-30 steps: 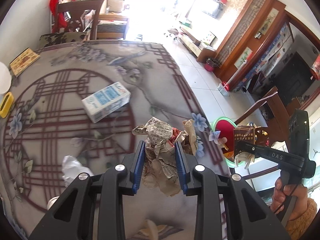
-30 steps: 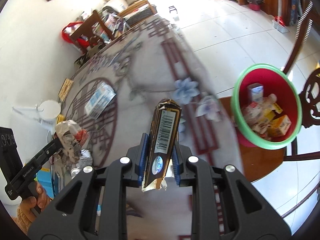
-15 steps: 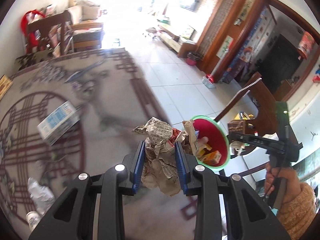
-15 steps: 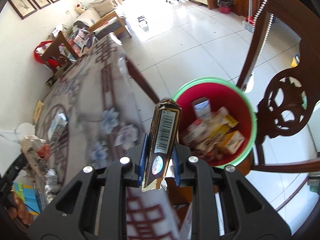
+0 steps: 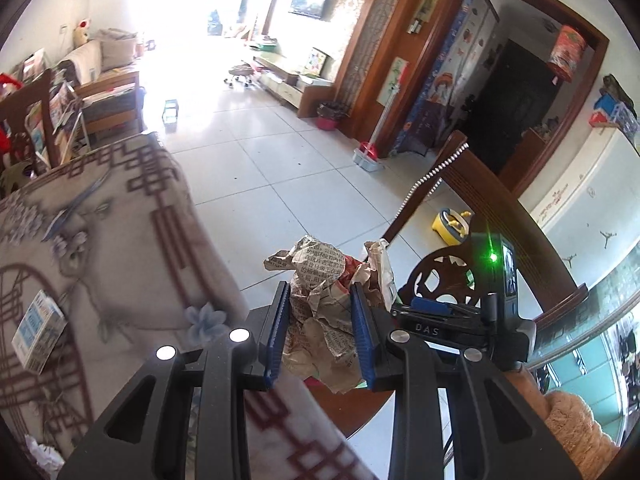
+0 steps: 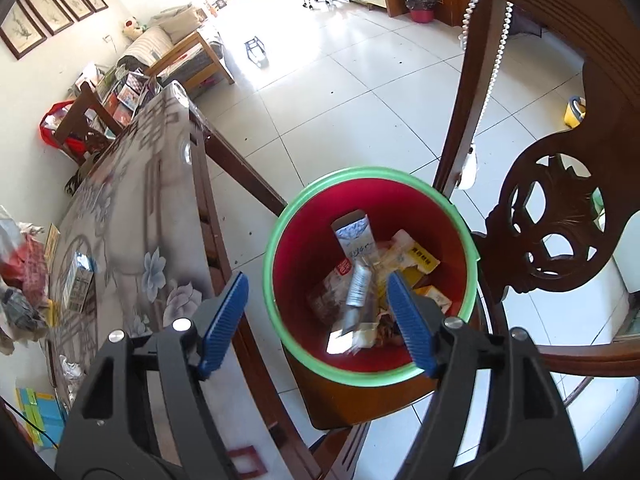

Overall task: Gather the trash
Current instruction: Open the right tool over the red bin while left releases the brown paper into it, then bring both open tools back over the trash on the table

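While left gripper [image 5: 320, 328] jaws clamp crumpled newspaper [image 5: 324, 300], right gripper [image 6: 320, 320] jaws apart, trash bin [image 6: 280, 240] only there.

The left wrist view is aimed forward over the bench [image 5: 120, 240] edge toward the far room, the chair [image 5: 480, 208] close on the right. The right wrist view is tilted steeply down, close above the bin [image 6: 280, 240]. Bench [image 6: 132, 208], chair [image 6: 560, 200] and tiled floor [image 6: 360, 92] are shared.

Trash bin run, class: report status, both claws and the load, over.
Right claw open above trash bin; a blurred wrapper mid-drop inside. Left claw shut on crumpled newspaper, beside the table edge. Nothing blocking the bin.
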`<state>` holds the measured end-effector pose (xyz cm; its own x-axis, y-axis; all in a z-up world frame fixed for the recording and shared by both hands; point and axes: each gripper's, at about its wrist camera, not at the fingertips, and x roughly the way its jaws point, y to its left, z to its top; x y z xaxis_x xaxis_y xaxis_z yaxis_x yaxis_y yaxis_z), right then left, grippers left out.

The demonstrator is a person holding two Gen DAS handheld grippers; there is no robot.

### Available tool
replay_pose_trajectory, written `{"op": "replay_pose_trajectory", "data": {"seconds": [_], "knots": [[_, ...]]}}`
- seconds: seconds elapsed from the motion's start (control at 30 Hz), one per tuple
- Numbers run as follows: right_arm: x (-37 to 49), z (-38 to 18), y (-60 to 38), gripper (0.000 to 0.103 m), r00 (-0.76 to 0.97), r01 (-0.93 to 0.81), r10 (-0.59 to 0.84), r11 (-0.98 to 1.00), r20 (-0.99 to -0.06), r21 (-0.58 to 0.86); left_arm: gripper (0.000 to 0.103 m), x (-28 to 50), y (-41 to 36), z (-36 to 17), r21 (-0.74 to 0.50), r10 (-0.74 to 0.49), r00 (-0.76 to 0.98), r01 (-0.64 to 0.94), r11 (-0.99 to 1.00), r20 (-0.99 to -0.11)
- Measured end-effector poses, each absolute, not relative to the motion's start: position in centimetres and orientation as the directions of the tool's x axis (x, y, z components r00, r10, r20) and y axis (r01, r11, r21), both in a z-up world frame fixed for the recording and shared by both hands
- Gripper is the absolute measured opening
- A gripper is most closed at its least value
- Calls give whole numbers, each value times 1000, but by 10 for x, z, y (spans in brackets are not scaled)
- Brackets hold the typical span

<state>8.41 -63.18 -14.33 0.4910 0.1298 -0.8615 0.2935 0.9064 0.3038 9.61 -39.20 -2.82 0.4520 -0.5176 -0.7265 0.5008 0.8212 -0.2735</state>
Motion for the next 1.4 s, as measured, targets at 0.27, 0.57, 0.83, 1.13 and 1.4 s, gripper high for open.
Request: {"op": "replay_pose_trajectory", "data": {"seconds": [0.27, 0.57, 0.83, 1.13, 1.4], "knots": [[62, -141, -661, 76, 504, 370, 102, 872, -858, 322, 28, 112, -442, -57, -283, -520, 373, 530, 799, -768], [35, -140, -694, 76, 484, 453, 36, 844, -874, 285, 29, 127, -495, -86, -300, -534, 308, 566, 768, -787], [27, -115, -690, 80, 505, 458, -61, 865, -861, 207, 70, 127, -500, -99, -224, -478, 353, 564, 795, -804], [27, -75, -656, 83, 569, 395, -80, 900, -818, 186, 79, 106, -438, -62, -168, -454, 469, 532, 830, -758], [28, -40, -586, 84, 631, 290, -46, 940, -774, 180, 81, 78, -337, -30, -187, -420, 568, 423, 887, -708]]}}
